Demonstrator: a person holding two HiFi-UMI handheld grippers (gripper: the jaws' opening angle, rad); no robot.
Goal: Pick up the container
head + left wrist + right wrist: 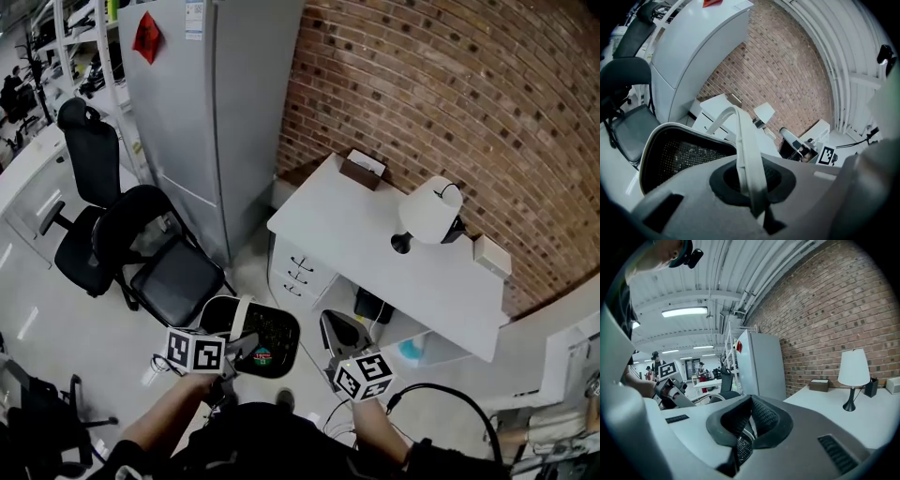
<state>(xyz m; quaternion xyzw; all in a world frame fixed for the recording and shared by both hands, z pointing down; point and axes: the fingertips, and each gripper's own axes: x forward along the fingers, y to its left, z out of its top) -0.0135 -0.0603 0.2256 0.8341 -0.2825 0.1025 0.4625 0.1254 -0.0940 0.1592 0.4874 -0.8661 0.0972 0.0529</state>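
1. In the head view, the left gripper was at the left, low down. The container hung right by it. The container was a black basket with a white rim and a white handle. It looked to be up off the floor, near a black chair. The right gripper was just beside it, on the side of the white desk.

2. In the left gripper view, the left gripper had its jaws squeezed tight on the thin white handle. The black container hung to the left of the jaws. Some small bits lay inside it, but I could not tell what they were. The right gripper showed farther off and did not touch the container.

3. In the right gripper view, the right gripper had its pads pressed together with nothing between them. It pointed out over the room, at a tall white fridge and a lamp by the brick wall. The left gripper showed at the left side. I could not make out the container there.

4. I think the picking up was almost done, because one gripper alone carried the container by its handle. I think the next move needed a tight squeeze on that thin handle so it would not slip. It also needed a level basket so the bits stayed in, and care not to bump the chair or the desk.
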